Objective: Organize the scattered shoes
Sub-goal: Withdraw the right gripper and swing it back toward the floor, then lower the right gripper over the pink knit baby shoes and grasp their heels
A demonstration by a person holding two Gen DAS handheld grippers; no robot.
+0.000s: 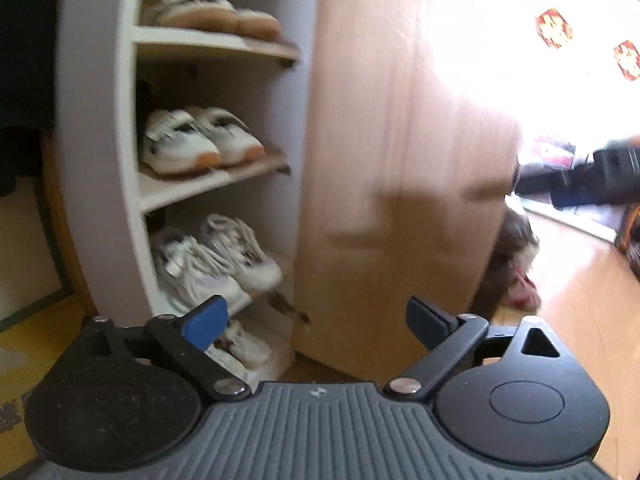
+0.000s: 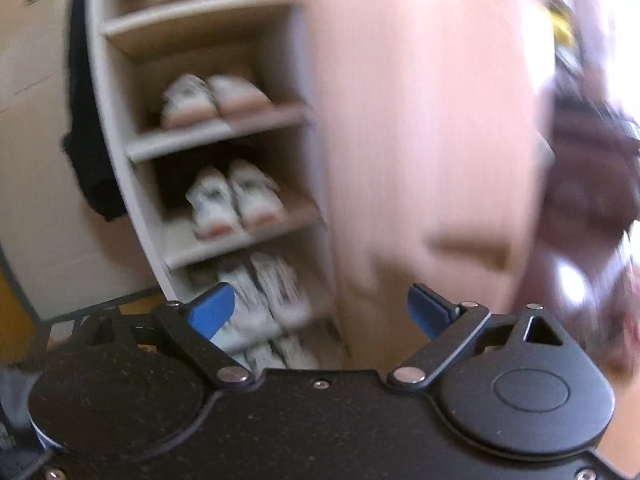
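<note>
Both my views are smeared with blur. My left gripper [image 1: 316, 322] and right gripper [image 2: 320, 312] are spread wide, holding nothing. Left of centre, the shoe cabinet [image 1: 100, 128] holds pale sneakers [image 1: 200, 140] in pairs on its shelves; the lowest pair is half hidden behind my fingers. Its wooden door [image 1: 400, 140] fills the middle; the floor [image 1: 580, 300] shows lower right.
</note>
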